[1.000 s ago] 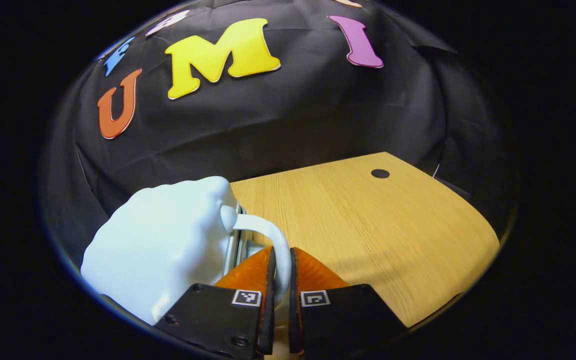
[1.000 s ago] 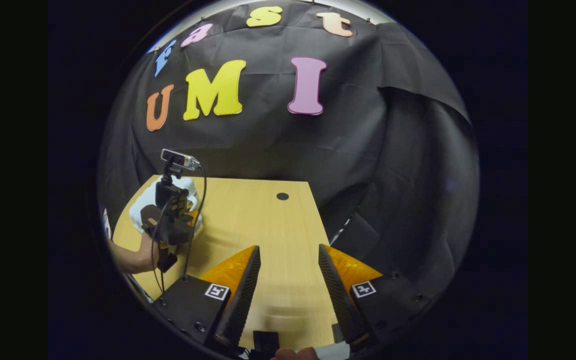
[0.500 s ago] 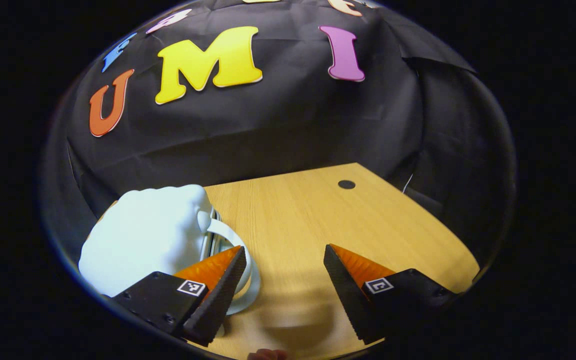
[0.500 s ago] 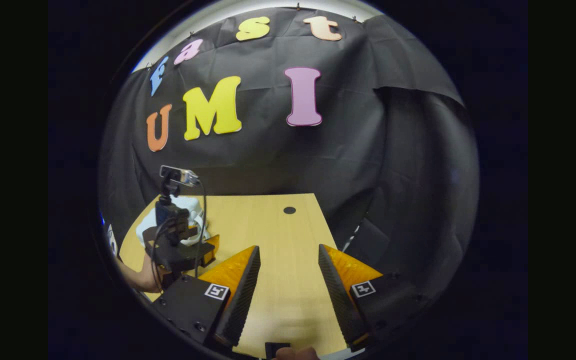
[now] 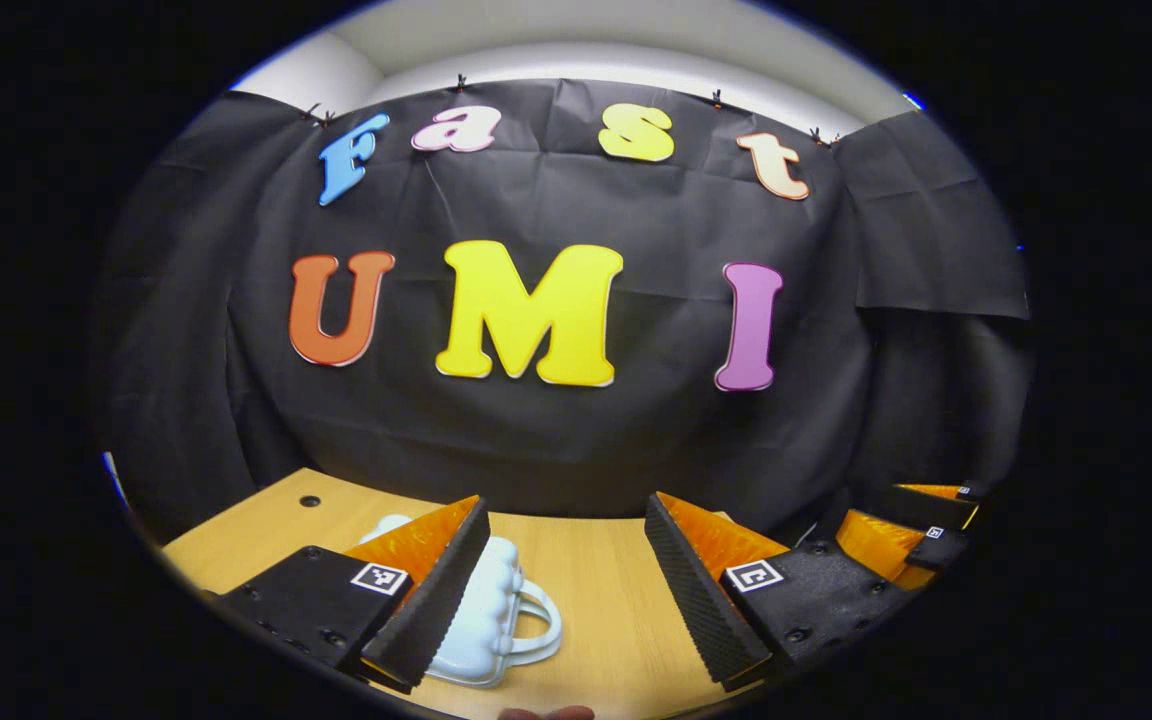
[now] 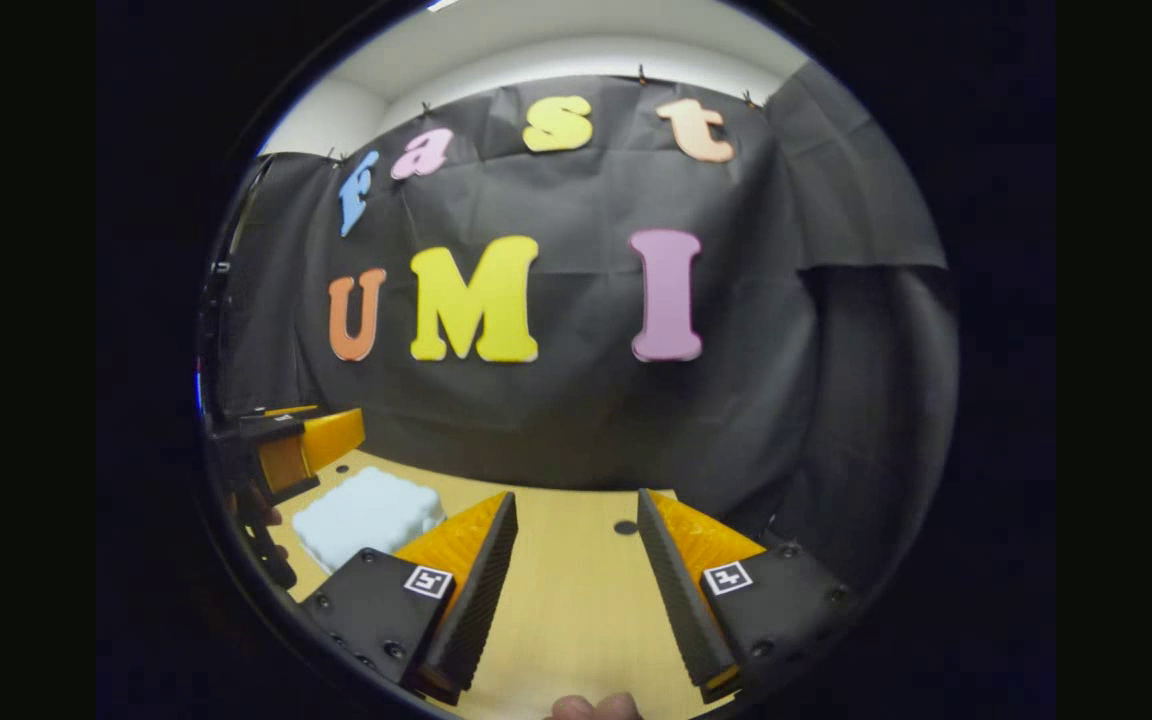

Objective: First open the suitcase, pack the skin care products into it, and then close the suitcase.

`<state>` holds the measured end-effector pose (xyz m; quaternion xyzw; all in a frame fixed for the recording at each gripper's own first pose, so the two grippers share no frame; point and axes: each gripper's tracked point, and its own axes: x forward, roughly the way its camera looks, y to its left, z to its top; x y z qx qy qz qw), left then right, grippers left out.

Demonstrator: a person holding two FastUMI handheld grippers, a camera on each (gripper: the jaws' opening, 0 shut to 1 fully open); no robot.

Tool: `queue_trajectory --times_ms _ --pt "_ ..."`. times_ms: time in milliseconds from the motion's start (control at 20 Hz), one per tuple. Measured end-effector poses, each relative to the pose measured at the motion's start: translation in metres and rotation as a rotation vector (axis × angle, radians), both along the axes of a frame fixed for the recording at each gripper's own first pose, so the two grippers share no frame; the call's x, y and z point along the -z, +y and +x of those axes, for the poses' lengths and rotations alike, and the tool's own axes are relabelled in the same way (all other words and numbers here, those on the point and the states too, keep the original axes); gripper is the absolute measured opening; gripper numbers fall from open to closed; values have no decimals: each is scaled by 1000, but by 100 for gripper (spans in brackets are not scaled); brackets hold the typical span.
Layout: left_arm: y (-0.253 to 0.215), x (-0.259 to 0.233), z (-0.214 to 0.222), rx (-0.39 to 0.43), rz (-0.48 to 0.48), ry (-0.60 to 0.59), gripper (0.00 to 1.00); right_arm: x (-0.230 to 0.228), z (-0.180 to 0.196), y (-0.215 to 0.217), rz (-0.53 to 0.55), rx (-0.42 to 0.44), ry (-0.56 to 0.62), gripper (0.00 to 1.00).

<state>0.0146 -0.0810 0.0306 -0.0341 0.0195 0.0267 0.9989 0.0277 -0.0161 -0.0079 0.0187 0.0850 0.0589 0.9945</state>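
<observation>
Small pale-blue suitcase (image 5: 488, 615) lay flat on the wooden table (image 5: 606, 590), lid down and closed, quilted shell facing up, its loop handle (image 5: 539, 628) pointing toward the table's middle. In the left gripper view it sat low and left of centre, partly behind that gripper's left finger (image 5: 431, 590). In the right gripper view the same case (image 6: 366, 517) lay at the table's left side, near the far edge.

Left gripper (image 5: 566, 590): fingers spread wide, nothing between them, raised above the table with the case's handle just beside the left finger but not gripped. Right gripper (image 6: 576, 575): also wide open and empty, over bare tabletop, well apart from the case.

Each view caught the other gripper at its margin: right gripper (image 5: 911, 525) at far right, left gripper (image 6: 286, 450) at far left.

Black cloth wall (image 5: 556, 440) behind the table.
</observation>
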Motion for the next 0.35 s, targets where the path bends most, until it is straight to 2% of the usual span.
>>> queue_trajectory --times_ms 150,350 --pt "14 3 -14 -44 -16 0 99 -14 -2 17 -2 -18 -49 73" --pt "16 11 -24 -46 -14 26 99 -8 -10 26 -13 -36 -44 73"
